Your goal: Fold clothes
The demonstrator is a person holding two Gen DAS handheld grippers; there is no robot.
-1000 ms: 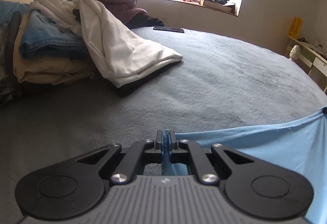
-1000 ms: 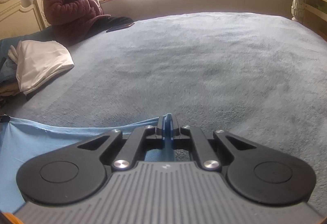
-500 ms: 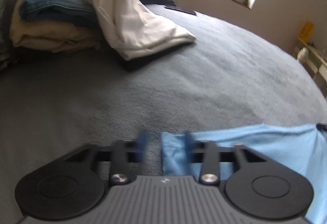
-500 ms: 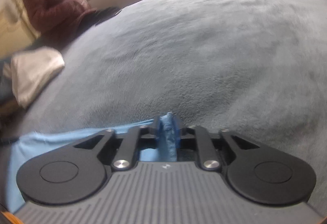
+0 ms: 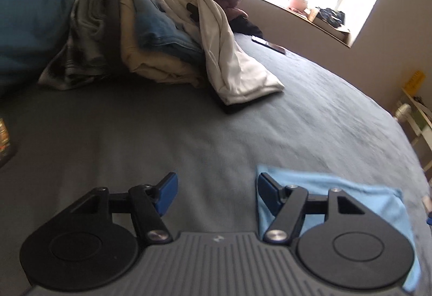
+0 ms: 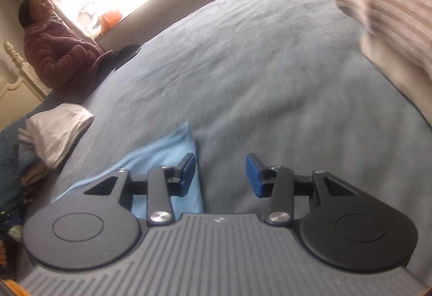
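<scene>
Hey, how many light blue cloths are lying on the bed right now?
1. The light blue folded cloth lies flat on the grey bed cover, under the left gripper's right finger and the right gripper's left finger. Others may be hidden.

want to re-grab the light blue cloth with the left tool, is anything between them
Nothing visible is in the way. The left tool is open over bare grey blanket, and the light blue cloth lies flat right beside and partly under its right finger. The stack of folded clothes sits well back.
</scene>
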